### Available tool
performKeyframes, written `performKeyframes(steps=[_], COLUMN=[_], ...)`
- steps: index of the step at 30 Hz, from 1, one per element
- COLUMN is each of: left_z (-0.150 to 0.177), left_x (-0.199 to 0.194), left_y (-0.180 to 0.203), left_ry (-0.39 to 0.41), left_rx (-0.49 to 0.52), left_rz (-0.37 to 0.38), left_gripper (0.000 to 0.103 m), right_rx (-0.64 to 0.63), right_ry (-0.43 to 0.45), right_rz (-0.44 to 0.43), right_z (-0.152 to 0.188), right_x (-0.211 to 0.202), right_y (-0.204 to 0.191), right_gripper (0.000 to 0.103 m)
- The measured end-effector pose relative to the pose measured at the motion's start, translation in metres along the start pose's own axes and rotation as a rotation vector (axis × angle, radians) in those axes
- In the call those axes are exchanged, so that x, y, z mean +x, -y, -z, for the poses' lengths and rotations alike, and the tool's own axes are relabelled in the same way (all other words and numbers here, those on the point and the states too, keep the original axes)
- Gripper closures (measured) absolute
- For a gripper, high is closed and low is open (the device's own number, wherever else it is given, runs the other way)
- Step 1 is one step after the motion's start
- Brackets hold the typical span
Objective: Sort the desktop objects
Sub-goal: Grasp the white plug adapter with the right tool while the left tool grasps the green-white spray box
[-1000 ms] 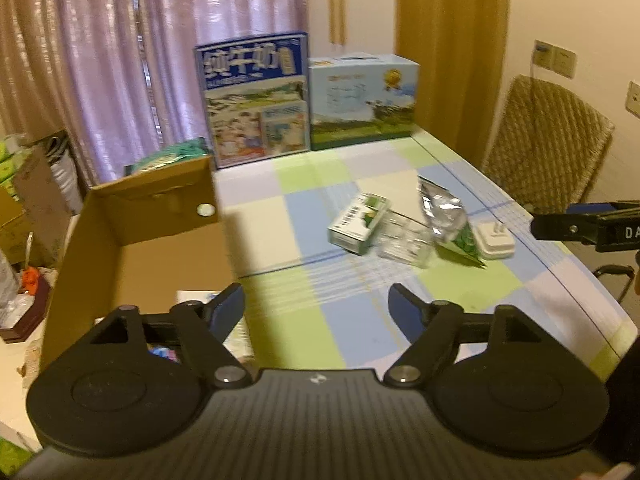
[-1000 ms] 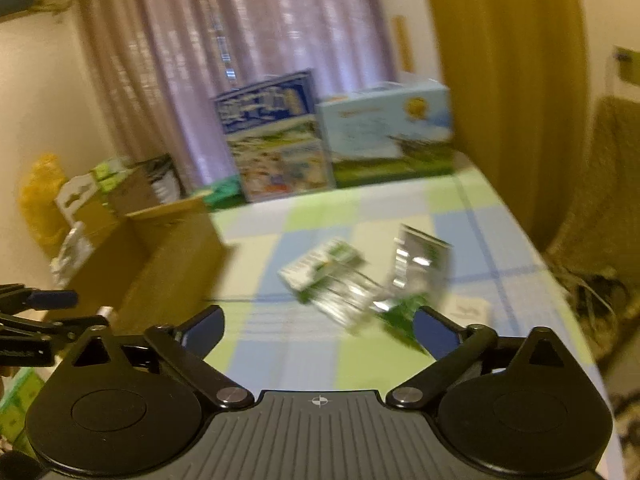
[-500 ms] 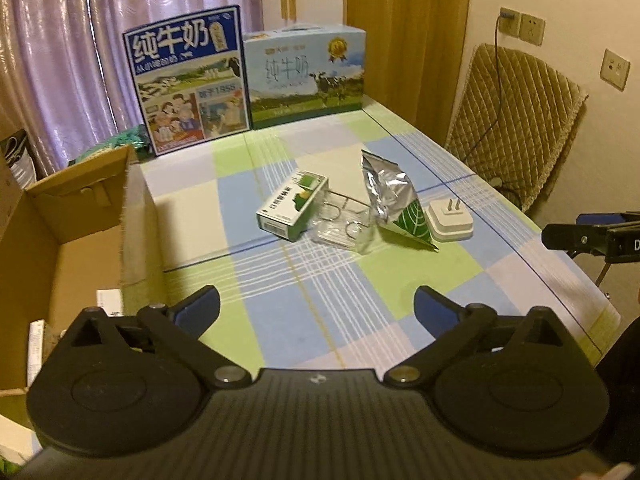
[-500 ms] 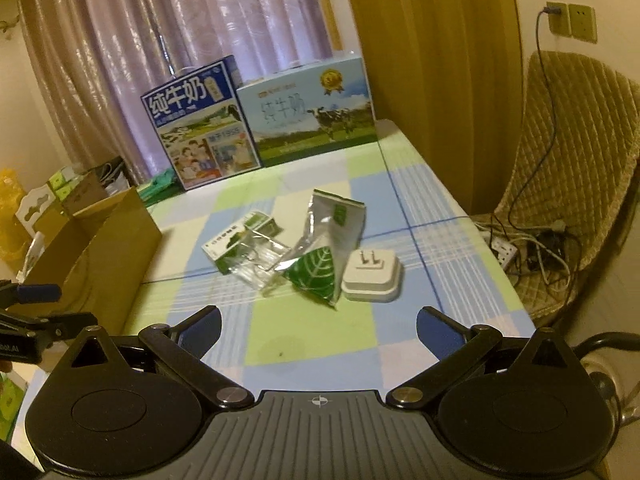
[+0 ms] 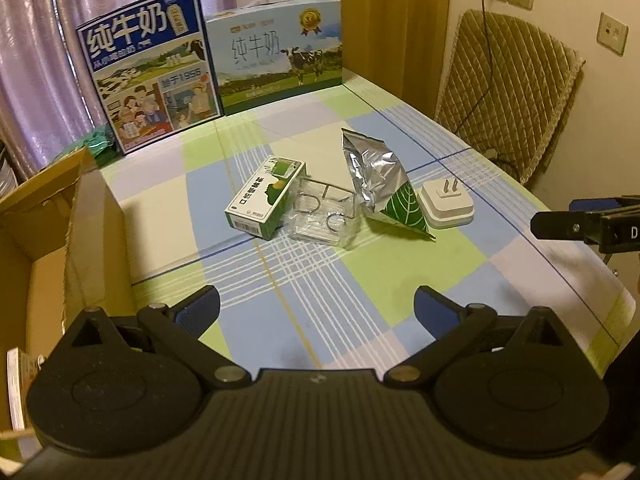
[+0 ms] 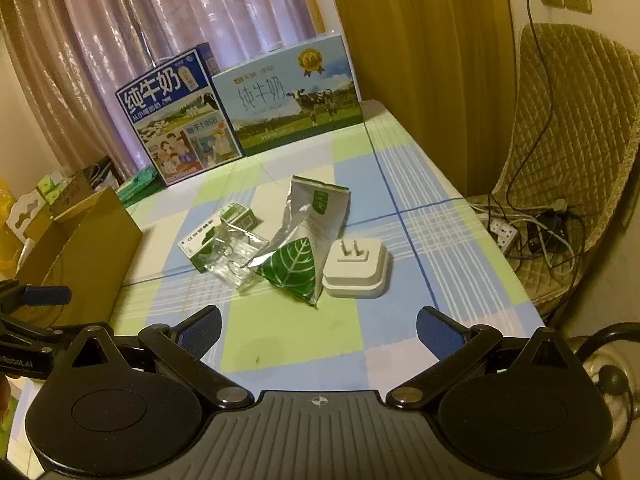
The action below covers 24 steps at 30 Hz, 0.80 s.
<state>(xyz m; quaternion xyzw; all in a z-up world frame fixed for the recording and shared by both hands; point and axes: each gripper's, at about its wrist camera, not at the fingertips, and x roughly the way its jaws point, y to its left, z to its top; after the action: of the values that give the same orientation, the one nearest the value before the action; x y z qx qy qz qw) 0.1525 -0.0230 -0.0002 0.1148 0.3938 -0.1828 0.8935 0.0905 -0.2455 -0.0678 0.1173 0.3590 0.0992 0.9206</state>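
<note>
- Four loose items lie clustered at frame centre in both views, on the checked tablecloth (image 5: 304, 312).
- Green box (image 5: 264, 196): small green-and-white carton lying flat, barcode end toward the left camera. Leftmost of the cluster.
- Clear tray (image 5: 324, 220): transparent plastic packaging with moulded round pockets. It touches the green box on its right side.
- Foil bag (image 5: 380, 184): crumpled silver pouch, torn open at the top, with a green leaf print on the lower corner. It stands tilted between the clear tray and the plug.
- Plug (image 5: 446, 204): white square adapter lying on its back, two flat prongs pointing up. Rightmost, just beside the foil bag.
- Cardboard box (image 5: 92, 232): open brown carton at the left edge of the left view. Paper items show inside it at lower left.
- Two milk cartons (image 5: 152, 68) stand upright at the far end of the table, upper left of centre.
- Left gripper (image 5: 316, 308): fingers spread wide, empty, touching nothing. It sits at the bottom of frame, short of the cluster.
- Right gripper (image 6: 318, 324): fingers spread wide, empty, touching nothing. The foil bag and plug lie ahead of it, apart from the fingers.
</note>
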Motion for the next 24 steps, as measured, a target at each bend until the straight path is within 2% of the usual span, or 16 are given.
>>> performKeyframes(steps=[6, 11, 15, 19, 24], left_z=[-0.011, -0.017, -0.019, -0.019, -0.013], left_x=[0.017, 0.034, 0.05, 0.063, 0.078], left_y=[0.0, -0.005, -0.009, -0.014, -0.02], left_ry=[-0.01, -0.017, -0.033, -0.036, -0.032], left_rx=[0.036, 0.023, 0.006, -0.014, -0.049], left_rz=[-0.002, -0.008, -0.047, -0.057, -0.063], left_gripper=[0.002, 0.002, 0.002, 0.002, 0.002], right_rx=[-0.018, -0.042, -0.073, -0.09, -0.094], right_ry=[-0.006, -0.01, -0.03, -0.071, -0.105], right_rz=[0.017, 0.045, 0.064, 0.076, 0.097], right_z=[-0.008, -0.014, -0.019, -0.022, -0.023], right_x=[0.021, 0.042, 0.067, 0.094, 0.121], right_y=[0.004, 0.006, 0.008, 0.009, 0.012], right_gripper=[0.002, 0.002, 0.003, 0.014, 0.02])
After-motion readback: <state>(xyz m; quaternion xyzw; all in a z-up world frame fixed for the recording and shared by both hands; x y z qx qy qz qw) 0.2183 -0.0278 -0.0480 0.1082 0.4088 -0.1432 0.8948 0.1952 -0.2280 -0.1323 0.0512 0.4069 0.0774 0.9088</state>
